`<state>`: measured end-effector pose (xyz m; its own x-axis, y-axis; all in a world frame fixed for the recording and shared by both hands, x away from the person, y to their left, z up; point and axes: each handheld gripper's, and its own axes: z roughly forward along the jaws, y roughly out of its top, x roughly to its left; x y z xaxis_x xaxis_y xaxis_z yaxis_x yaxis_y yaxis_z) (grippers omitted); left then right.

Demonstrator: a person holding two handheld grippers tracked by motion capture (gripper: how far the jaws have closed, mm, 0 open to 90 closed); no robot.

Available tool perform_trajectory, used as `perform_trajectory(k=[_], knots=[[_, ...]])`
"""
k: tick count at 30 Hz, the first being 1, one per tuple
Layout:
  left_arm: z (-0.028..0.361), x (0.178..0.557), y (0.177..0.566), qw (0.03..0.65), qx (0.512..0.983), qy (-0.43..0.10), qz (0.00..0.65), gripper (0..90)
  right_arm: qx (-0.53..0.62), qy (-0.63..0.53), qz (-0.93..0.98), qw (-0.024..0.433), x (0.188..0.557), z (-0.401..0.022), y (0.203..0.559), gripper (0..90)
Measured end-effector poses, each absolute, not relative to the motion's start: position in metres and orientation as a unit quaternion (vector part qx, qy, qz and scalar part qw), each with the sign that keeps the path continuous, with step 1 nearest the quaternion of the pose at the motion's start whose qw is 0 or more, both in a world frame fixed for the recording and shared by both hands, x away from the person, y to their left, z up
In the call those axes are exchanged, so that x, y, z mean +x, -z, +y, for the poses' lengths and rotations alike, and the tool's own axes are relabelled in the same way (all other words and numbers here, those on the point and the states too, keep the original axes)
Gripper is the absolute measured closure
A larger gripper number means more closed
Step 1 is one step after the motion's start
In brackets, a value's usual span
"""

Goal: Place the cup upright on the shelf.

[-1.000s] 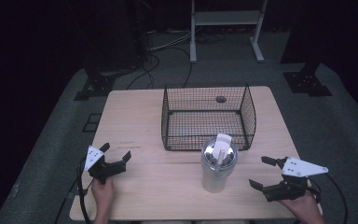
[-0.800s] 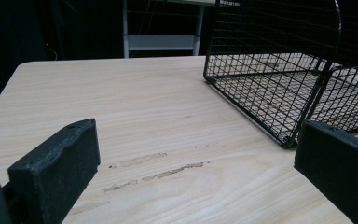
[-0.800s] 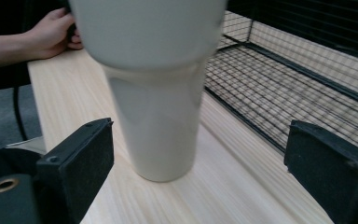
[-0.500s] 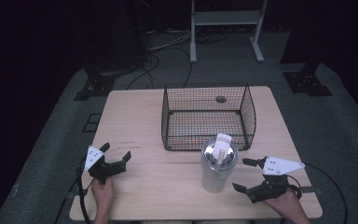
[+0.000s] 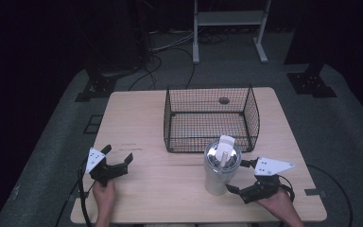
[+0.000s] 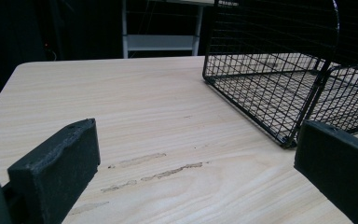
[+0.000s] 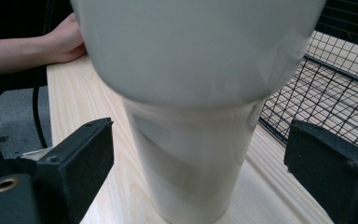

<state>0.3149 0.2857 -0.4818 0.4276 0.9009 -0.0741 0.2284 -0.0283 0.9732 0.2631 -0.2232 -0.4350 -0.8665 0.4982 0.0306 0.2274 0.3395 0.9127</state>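
A tall white tumbler (image 5: pixel 219 170) with a shiny lid and a white straw stands upright on the wooden table (image 5: pixel 170 189), just in front of a black wire basket (image 5: pixel 211 118). My right gripper (image 5: pixel 241 176) is open right beside the tumbler's lower body, its jaws either side of it without touching. In the right gripper view the tumbler (image 7: pixel 191 140) stands close between the two wide-apart pads (image 7: pixel 81 158). My left gripper (image 5: pixel 118 157) rests open at the table's front left, nothing between its jaws. From the left gripper view the basket (image 6: pixel 284 74) lies ahead to the right.
A small dark round thing (image 5: pixel 224 100) lies on the table behind the basket's far wall. The table's front edge runs close under both hands. A white metal stand (image 5: pixel 229 21) and cables are on the dark floor beyond the table.
My right gripper has moved left along the front of the table until its open jaws flank the tumbler's base. The left gripper has stayed put.
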Motion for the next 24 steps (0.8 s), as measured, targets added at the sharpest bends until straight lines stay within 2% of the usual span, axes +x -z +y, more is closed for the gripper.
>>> perform_trajectory(k=[24], knots=[[0.286, 0.315, 0.482, 0.545, 0.647, -0.309, 0.436, 0.0, 0.22, -0.57, 0.78, 0.136, 0.276, -0.194, 0.449, 7.2]])
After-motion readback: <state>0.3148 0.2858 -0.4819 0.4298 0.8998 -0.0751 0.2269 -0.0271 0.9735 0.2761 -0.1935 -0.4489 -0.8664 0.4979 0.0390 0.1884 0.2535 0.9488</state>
